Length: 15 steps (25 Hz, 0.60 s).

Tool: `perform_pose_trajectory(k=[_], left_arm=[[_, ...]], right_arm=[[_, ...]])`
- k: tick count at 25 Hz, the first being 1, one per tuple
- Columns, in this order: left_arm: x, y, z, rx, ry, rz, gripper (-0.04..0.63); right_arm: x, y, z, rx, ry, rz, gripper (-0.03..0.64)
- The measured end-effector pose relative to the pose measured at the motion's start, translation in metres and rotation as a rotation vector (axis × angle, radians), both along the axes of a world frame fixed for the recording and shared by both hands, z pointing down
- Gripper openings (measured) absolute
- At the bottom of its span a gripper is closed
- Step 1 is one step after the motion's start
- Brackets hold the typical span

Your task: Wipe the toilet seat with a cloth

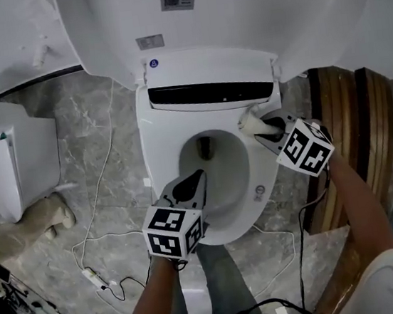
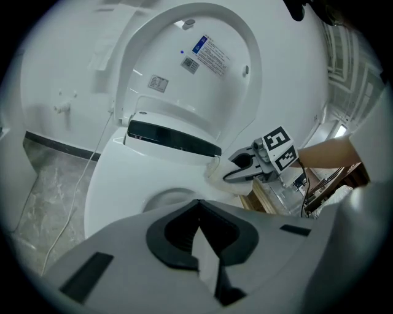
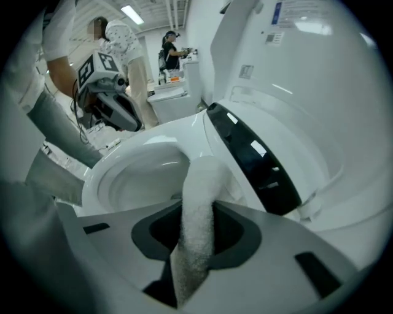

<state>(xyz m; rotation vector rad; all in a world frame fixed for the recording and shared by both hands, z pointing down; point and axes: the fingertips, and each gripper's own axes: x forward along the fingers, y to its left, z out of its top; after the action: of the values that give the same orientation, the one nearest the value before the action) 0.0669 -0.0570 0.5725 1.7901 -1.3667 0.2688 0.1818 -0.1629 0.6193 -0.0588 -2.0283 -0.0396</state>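
While the right gripper (image 1: 255,125) is clamping a white cloth (image 3: 198,208) between its jaws, it is pressing that cloth onto the toilet seat (image 1: 159,157) at about two o'clock on the ring in the head view, just in front of the black panel (image 1: 210,93) running across the back of the seat. In the right gripper view the cloth is bulging out past the jaw tips and lying against the seat's inner edge. The left gripper (image 1: 198,180) is hanging at about seven o'clock on the ring, over the front of the bowl (image 1: 215,164), with its jaws together and nothing between them; I cannot tell whether it is touching the seat. The toilet lid (image 1: 235,11) is standing raised at twelve o'clock. A white cable (image 1: 96,202) is trailing over the marble floor (image 1: 100,136) at nine o'clock from the toilet, and wooden slats (image 1: 350,125) are showing at three o'clock.
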Motion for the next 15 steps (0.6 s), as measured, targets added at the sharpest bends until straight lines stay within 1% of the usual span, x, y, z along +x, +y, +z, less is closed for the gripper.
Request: perform_pose_trajectory(k=[2,3,6,9,13,15], left_arm=[[0.004,0.003,0.003,-0.013,0.009,0.006,0.012],[0.007,0.004,0.005,-0.02,0.017,0.011,0.012],[0.011,0.007,0.008,-0.033,0.048,0.027,0.012],[0.01,0.011,0.012,-0.039,0.051,0.042,0.012],[0.01,0.015,0.016,-0.052,0.046,0.047,0.012],[0.013,0.017,0.017,-0.057,0.041,0.066,0.012]], right_arm=[[0.001,0.003,0.007,-0.003,0.026,-0.066,0.1],[0.002,0.006,0.011,-0.018,0.03,-0.076,0.1],[0.007,0.014,0.016,-0.076,0.019,-0.044,0.1],[0.01,0.024,0.017,-0.115,-0.002,-0.011,0.1],[0.015,0.033,0.02,-0.127,-0.015,0.016,0.1],[0.019,0.038,0.02,-0.127,-0.012,0.026,0.1]])
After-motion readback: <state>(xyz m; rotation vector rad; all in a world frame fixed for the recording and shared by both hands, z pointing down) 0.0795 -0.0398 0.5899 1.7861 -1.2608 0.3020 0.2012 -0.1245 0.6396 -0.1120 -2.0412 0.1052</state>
